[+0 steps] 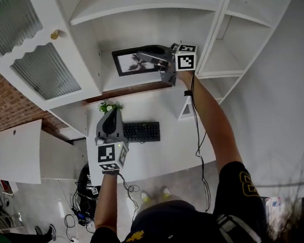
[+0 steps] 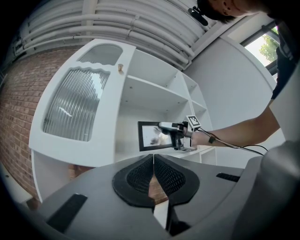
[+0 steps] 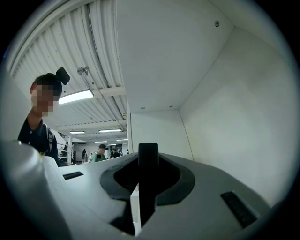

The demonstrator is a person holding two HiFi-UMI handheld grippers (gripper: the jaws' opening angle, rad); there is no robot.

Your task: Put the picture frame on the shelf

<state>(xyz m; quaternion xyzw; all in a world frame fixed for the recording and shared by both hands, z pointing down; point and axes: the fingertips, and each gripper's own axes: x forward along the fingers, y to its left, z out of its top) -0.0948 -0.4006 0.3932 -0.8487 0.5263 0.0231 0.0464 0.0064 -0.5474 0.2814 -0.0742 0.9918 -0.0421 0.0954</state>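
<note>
Your right gripper (image 1: pixel 150 58) covers the right end of the picture frame (image 1: pixel 130 62); the print behind its glass is too small and blurred to make out. The right gripper view shows only the frame's dark edge. Nearer you, your left gripper (image 1: pixel 113 112) hides part of the plant (image 1: pixel 108 106) and the keyboard's (image 1: pixel 142 131) left end.

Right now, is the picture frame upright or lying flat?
Upright: the picture frame stands vertical inside the shelf, right gripper clamped on its edge. Set down yet: cannot tell.
</note>
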